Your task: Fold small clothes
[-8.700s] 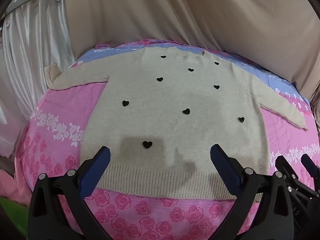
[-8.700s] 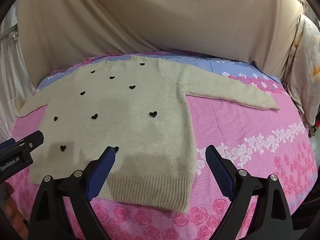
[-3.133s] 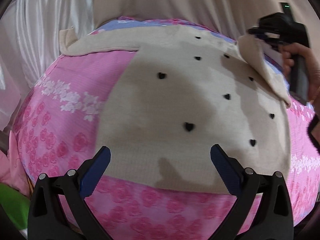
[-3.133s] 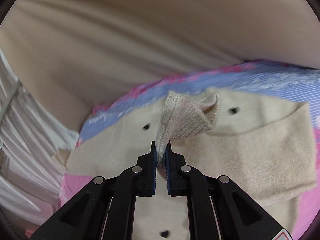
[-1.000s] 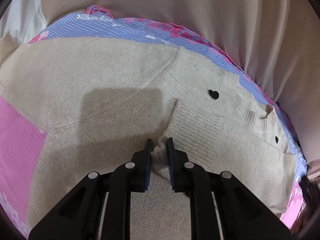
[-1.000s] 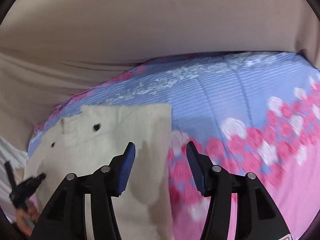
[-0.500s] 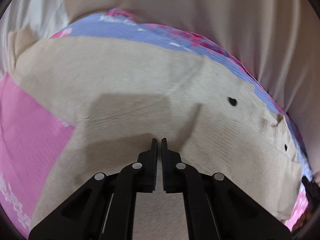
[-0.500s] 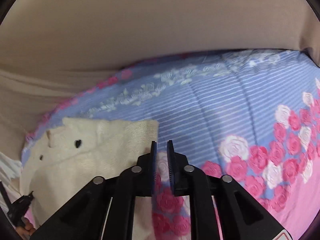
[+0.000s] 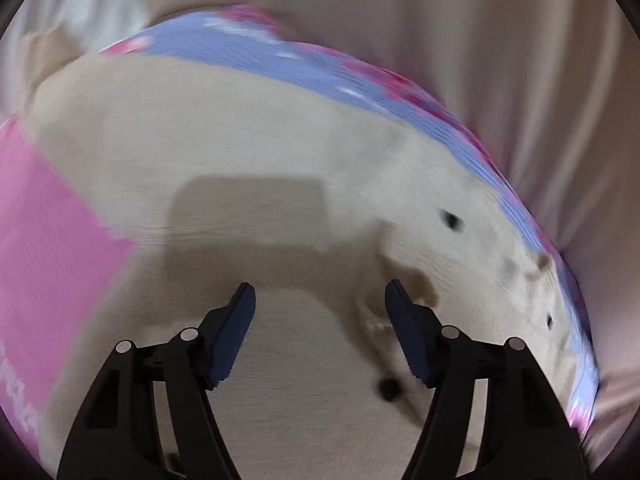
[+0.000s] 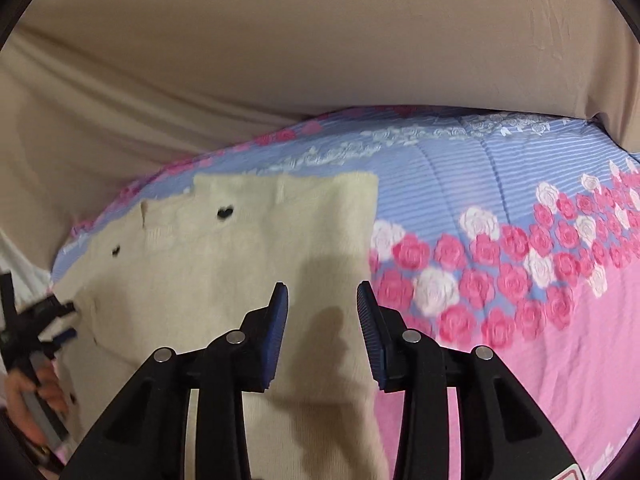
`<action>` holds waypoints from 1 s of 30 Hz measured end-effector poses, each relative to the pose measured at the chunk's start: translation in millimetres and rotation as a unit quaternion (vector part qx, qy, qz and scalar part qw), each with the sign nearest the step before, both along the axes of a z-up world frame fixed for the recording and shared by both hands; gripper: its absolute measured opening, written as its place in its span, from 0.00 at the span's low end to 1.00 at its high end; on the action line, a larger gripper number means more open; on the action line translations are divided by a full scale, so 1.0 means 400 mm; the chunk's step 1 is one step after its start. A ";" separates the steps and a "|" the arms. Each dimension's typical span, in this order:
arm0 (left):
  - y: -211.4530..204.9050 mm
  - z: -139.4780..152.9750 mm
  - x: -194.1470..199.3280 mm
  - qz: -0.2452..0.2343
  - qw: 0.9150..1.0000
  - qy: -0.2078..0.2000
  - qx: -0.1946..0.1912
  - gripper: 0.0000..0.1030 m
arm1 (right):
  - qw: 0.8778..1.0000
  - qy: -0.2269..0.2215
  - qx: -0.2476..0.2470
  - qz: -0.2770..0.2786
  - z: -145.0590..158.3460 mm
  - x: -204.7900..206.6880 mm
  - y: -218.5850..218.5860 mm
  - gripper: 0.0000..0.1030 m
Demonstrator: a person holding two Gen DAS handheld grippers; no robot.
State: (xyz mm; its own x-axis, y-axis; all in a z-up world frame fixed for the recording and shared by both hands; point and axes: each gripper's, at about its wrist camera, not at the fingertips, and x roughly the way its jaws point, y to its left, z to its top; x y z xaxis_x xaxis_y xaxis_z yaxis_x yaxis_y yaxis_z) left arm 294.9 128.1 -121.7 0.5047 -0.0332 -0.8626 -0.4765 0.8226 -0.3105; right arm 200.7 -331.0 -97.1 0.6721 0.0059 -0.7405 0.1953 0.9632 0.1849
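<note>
A beige knit sweater point(image 9: 248, 184) with small black hearts lies flat on the bed. Its right sleeve is folded in over the body, and the sleeve cuff point(image 9: 384, 292) rests just ahead of my left gripper's right finger. My left gripper point(image 9: 320, 300) is open and empty, low over the sweater's chest. In the right wrist view the sweater point(image 10: 256, 264) shows a straight folded right edge. My right gripper point(image 10: 322, 300) is open and empty above that edge. The left gripper point(image 10: 40, 320) and the hand holding it show at that view's left edge.
The bed cover is pink with roses point(image 10: 500, 264) and has a blue striped band point(image 10: 460, 168) at the far side. Beige curtain point(image 10: 320, 40) hangs behind the bed. White curtain point(image 9: 80, 4) hangs at the far left.
Both grippers have opened; half a second ago both were shut. The left gripper has let go of the sleeve cuff, which now lies on the sweater's chest. The left view is motion-blurred.
</note>
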 end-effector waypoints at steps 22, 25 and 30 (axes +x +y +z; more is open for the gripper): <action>0.863 -0.033 -0.059 0.233 0.969 0.010 0.087 0.51 | 0.982 0.132 -0.026 0.129 -0.101 -0.262 0.420 0.42; 0.864 -0.036 -0.028 0.208 0.975 0.006 0.082 0.07 | 0.982 0.131 -0.032 0.133 -0.098 -0.263 0.452 0.42; 0.712 0.135 0.005 0.118 0.980 -0.101 0.125 0.06 | 0.984 0.123 -0.027 0.124 -0.081 -0.274 0.453 0.42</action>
